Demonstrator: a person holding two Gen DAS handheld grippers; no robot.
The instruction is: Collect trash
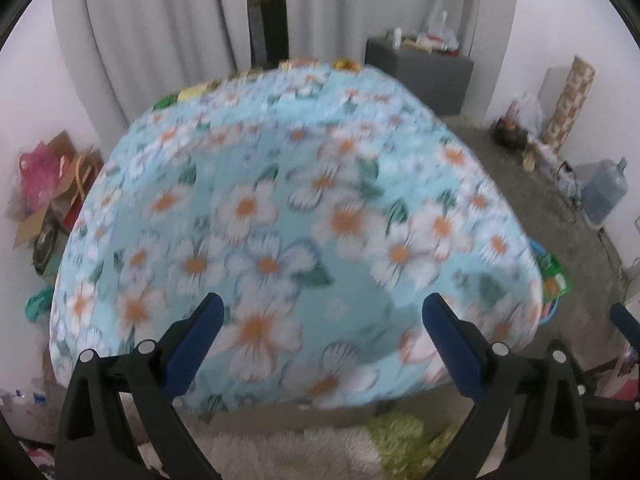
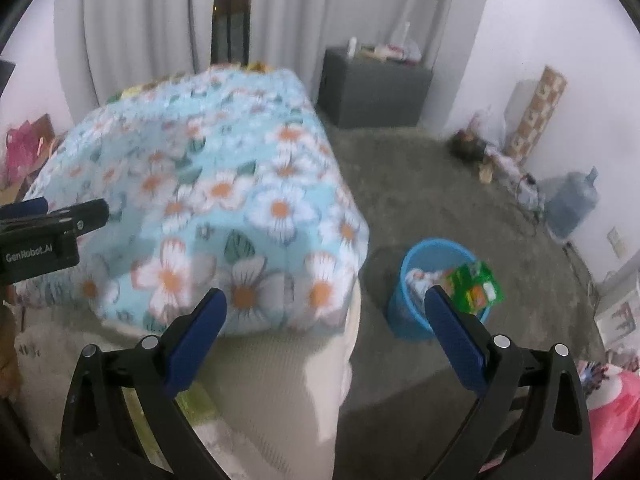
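A blue bin stands on the grey floor to the right of a table, holding a green wrapper and other trash; its edge and the wrapper peek past the table in the left wrist view. My left gripper is open and empty above a table covered in a blue floral cloth. It also shows at the left of the right wrist view. My right gripper is open and empty, above the table's near right corner. Small wrappers lie at the table's far edge.
A dark cabinet with clutter stands at the back. A water jug and boxes sit along the right wall. Bags and cardboard pile at the left wall. A cream and green rug lies below.
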